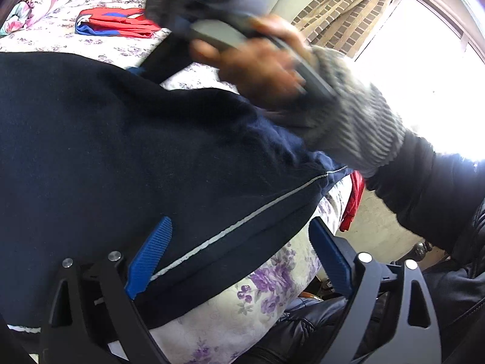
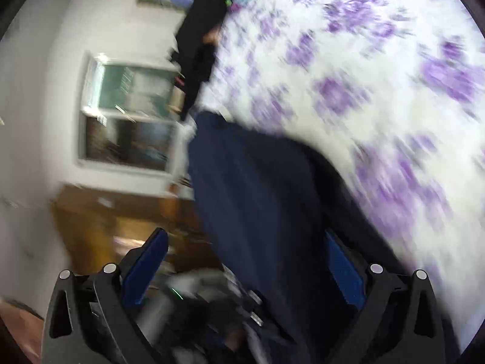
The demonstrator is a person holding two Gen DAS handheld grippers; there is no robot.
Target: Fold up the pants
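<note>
Dark navy pants point(image 1: 121, 151) with a thin white side stripe lie on the floral bed sheet point(image 1: 242, 303). My left gripper point(image 1: 239, 257) is open, its blue pads wide apart over the pants' striped edge; one pad point(image 1: 151, 254) rests on the cloth. In the left wrist view the person's right hand point(image 1: 260, 63) holds the other gripper, blurred, above the pants. In the right wrist view, also blurred, my right gripper point(image 2: 245, 270) is open with a hanging length of the navy pants point(image 2: 257, 197) between its pads.
A folded red and blue garment point(image 1: 118, 24) lies further back on the bed, and a flowered quilt point(image 1: 27, 6) at the far left. A curtain point(image 1: 348, 9) and bright window are at the right. The bed sheet point(image 2: 379, 75), a wall window point(image 2: 130, 115) and a wooden cabinet point(image 2: 106, 218) show in the right wrist view.
</note>
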